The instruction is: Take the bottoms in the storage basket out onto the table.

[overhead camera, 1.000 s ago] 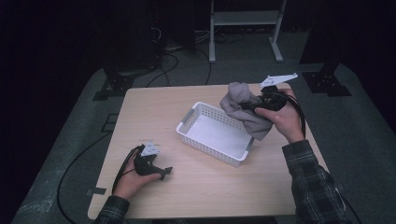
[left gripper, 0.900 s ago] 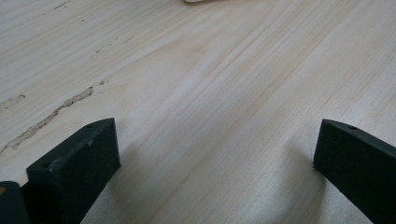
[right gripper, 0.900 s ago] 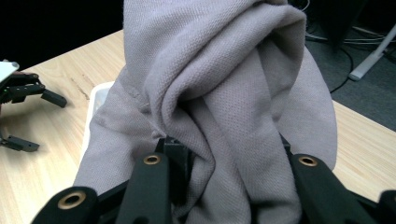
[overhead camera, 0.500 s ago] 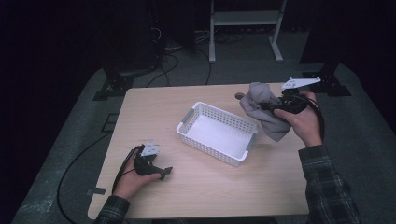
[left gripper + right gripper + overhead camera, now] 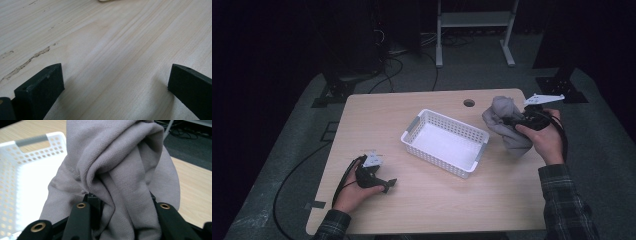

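The right gripper [image 5: 516, 121] is clamping the bunched grey cloth [image 5: 504, 125] just beyond the white basket [image 5: 444, 142], so lowering it gently is wise, while the left gripper [image 5: 388, 184] is resting open on the table [image 5: 422, 210].

The high view is dim: the table [image 5: 432, 200] is lit softly from above while the room around it sinks into near black, with grain throughout. The left gripper view is bright, with soft shadows beside the jaws. In the right gripper view the basket [image 5: 22, 177] glares white and blurs.
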